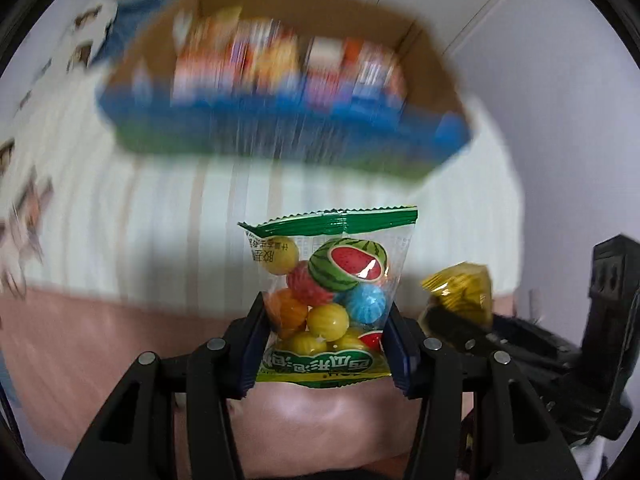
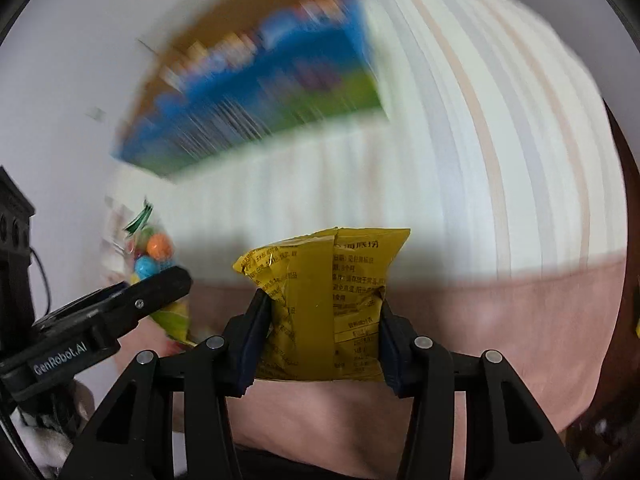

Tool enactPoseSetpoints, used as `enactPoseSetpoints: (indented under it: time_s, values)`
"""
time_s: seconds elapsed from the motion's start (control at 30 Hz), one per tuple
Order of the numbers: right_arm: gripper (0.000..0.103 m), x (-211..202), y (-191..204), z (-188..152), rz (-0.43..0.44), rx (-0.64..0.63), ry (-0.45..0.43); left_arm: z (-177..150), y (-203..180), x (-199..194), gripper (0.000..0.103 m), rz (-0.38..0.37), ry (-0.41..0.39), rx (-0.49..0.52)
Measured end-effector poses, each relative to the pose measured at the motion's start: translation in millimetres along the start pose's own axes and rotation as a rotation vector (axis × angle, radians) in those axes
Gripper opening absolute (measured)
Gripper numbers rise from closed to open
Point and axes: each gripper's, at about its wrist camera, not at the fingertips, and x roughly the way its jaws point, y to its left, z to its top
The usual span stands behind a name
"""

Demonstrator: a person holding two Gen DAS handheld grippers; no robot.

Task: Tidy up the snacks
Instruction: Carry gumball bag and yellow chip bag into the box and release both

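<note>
My left gripper (image 1: 325, 320) is shut on a clear candy bag (image 1: 326, 280) with a green top edge, a watermelon picture and coloured gum balls; it stands upright between the jaws. My right gripper (image 2: 322, 312) is shut on a yellow snack packet (image 2: 324, 300), also upright. The right gripper with the yellow packet (image 1: 460, 292) shows at the right of the left wrist view. The candy bag (image 2: 150, 252) shows at the left of the right wrist view. A cardboard box (image 1: 424, 80) with a blue and green front holds several snack packs ahead; it is blurred.
The box (image 2: 256, 108) rests on a white striped cloth (image 1: 140, 208) over a bed-like surface, with a pink sheet (image 2: 520, 320) nearer me. A white wall (image 1: 560, 80) lies behind the box. Blurred small items (image 1: 28, 208) lie at the far left.
</note>
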Motion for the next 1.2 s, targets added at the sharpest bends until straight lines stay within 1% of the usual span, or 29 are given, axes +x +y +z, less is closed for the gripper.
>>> enactPoseSetpoints:
  time_s: [0.03, 0.1, 0.13, 0.2, 0.23, 0.3, 0.37, 0.4, 0.43, 0.5, 0.57, 0.6, 0.63, 0.7, 0.73, 0.77, 0.8, 0.83, 0.87, 0.9, 0.93, 1.03, 1.2]
  values:
    - [0.051, -13.3, 10.7, 17.0, 0.015, -0.021, -0.031, 14.9, -5.8, -11.9, 0.049, -0.012, -0.02, 0.008]
    - [0.051, -32.2, 26.7, 46.3, 0.031, -0.052, -0.074, 56.3, -10.9, -36.9, 0.049, -0.037, -0.061, 0.013]
    - [0.051, -41.5, 37.3, 66.5, 0.034, -0.074, -0.096, 74.2, -8.2, -39.8, 0.049, -0.041, -0.072, 0.018]
    - [0.051, -46.5, 56.6, 99.7, 0.01, -0.112, -0.124, 113.2, -7.2, -49.2, 0.049, -0.039, -0.08, 0.027]
    - [0.051, -45.9, 64.2, 122.6, -0.016, -0.129, -0.138, 134.0, -4.7, -51.4, 0.049, -0.032, -0.083, 0.03]
    - [0.051, -36.1, 72.0, 151.1, -0.055, -0.143, -0.129, 169.8, -3.8, -41.0, 0.049, -0.008, -0.061, 0.038]
    - [0.051, -15.1, 75.9, 182.2, -0.082, -0.141, -0.088, 203.2, 5.5, -13.0, 0.049, 0.015, -0.009, 0.026]
    - [0.051, -4.2, 76.5, 194.8, -0.103, -0.143, -0.071, 214.6, 7.6, -0.1, 0.049, 0.027, 0.011, 0.018]
    - [0.051, 8.2, 76.0, 206.6, -0.127, -0.149, -0.05, 227.8, 14.2, 16.8, 0.049, 0.037, 0.049, 0.012]
    - [0.051, 30.5, 74.8, 220.2, -0.158, -0.146, -0.015, 237.7, 21.2, 45.6, 0.049, 0.058, 0.105, -0.003]
    - [0.052, 53.8, 68.4, 234.0, -0.17, -0.128, 0.022, 245.1, 33.5, 80.1, 0.049, 0.074, 0.152, -0.009]
    - [0.052, 67.9, 71.1, 237.3, -0.177, -0.122, 0.035, 247.0, 37.7, 91.6, 0.049, 0.084, 0.175, -0.012]
    - [0.052, 78.3, 67.2, 240.5, -0.191, -0.111, 0.053, 252.1, 46.0, 114.5, 0.049, 0.087, 0.214, -0.015]
    - [0.055, 98.4, 60.9, 246.6, -0.216, -0.095, 0.092, 250.8, 54.7, 138.0, 0.05, 0.09, 0.287, -0.032]
    - [0.059, 104.4, 58.5, 247.8, -0.234, -0.088, 0.109, 250.2, 58.6, 146.1, 0.051, 0.083, 0.311, -0.043]
    - [0.078, 110.0, 56.2, 248.5, -0.241, -0.079, 0.121, 249.5, 61.5, 150.6, 0.051, 0.084, 0.314, -0.046]
    - [0.093, 112.7, 54.4, 249.5, -0.238, -0.074, 0.12, 249.2, 62.8, 150.8, 0.053, 0.088, 0.305, -0.046]
    - [0.094, 115.3, 55.1, 249.5, -0.248, -0.082, 0.122, 248.9, 64.1, 150.3, 0.065, 0.089, 0.295, -0.046]
    - [0.094, 115.7, 55.4, 247.0, -0.261, -0.088, 0.126, 248.3, 65.4, 150.7, 0.08, 0.084, 0.296, -0.049]
    - [0.094, 117.7, 55.3, 246.4, -0.263, -0.089, 0.136, 247.6, 66.2, 150.3, 0.086, 0.08, 0.296, -0.051]
    - [0.094, 119.0, 55.8, 245.6, -0.264, -0.09, 0.143, 247.3, 65.8, 149.6, 0.088, 0.087, 0.292, -0.048]
    - [0.094, 118.4, 59.0, 243.2, -0.28, -0.095, 0.148, 246.2, 62.6, 144.1, 0.091, 0.113, 0.276, -0.024]
    - [0.096, 114.5, 60.5, 239.2, -0.296, -0.094, 0.143, 242.2, 56.1, 124.3, 0.092, 0.144, 0.237, 0.001]
